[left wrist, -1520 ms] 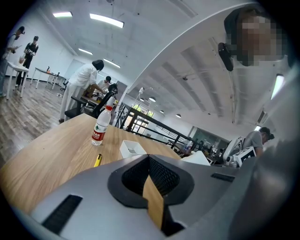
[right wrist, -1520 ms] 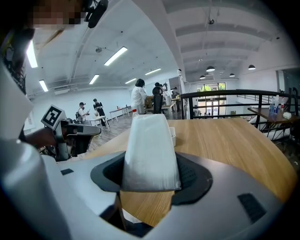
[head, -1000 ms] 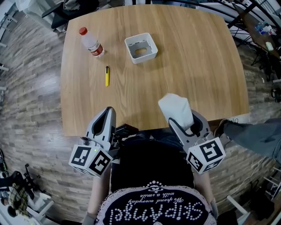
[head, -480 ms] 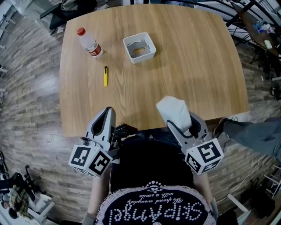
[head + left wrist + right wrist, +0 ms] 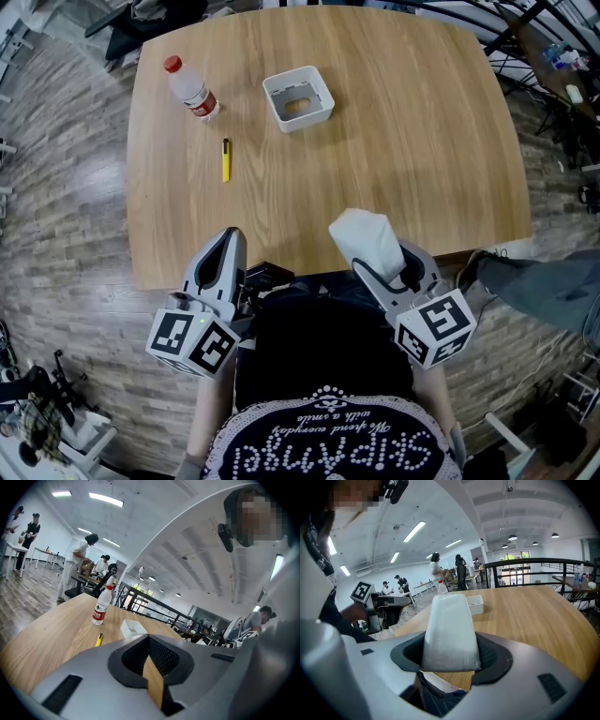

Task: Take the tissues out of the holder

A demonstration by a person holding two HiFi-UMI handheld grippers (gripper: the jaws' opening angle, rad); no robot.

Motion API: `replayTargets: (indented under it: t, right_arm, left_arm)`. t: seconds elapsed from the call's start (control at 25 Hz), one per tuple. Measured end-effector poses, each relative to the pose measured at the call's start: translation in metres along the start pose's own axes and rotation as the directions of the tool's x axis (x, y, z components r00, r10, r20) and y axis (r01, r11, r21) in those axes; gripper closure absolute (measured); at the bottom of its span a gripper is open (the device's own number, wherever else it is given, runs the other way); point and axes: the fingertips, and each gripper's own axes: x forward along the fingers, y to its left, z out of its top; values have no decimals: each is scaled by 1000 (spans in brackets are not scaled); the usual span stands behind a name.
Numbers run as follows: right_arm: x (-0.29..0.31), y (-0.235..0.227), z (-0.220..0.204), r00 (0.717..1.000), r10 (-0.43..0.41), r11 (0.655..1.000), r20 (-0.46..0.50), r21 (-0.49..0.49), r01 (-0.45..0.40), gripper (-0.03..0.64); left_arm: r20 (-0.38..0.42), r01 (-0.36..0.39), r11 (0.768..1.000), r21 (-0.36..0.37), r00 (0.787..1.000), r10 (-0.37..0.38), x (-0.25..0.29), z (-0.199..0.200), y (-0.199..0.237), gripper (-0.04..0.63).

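Lower centre, at the desk's [image 5: 422, 141] near edge: tissue pack [image 5: 367, 242] clamped in the right tool [image 5: 389, 270], well apart from the empty holder [image 5: 323, 99].
It looks light, soft and crushable, best held across its flat faces; its long axis runs up-left along the jaws. The left tool [image 5: 231, 238] is closed and empty.

Left gripper [image 5: 229, 242]: held low beside the body, pointing forward and slightly down, its left marker cube [image 5: 192, 339] at the rear
Left jaws: closed together with the tips meeting, nothing between them
Right gripper [image 5: 386, 259]: held low on the other side, angled forward and down, its right marker cube [image 5: 433, 326] at the rear
Right jaws: spread wide and clamped on a white pack of tissues [image 5: 364, 239], which fills the gap between the pads and sticks out beyond the tips
Arms: both tucked close to the torso, mostly hidden behind the grippers
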Motion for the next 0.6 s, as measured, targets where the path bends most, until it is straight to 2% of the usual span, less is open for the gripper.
replayTargets:
  t: [0.6]
  right_arm:
    - [4,4,-15,998,43,999,-52,28,-41,350]
  left_arm:
    - [-8,15,1000,2,1000,-15,1,-4,-2,589]
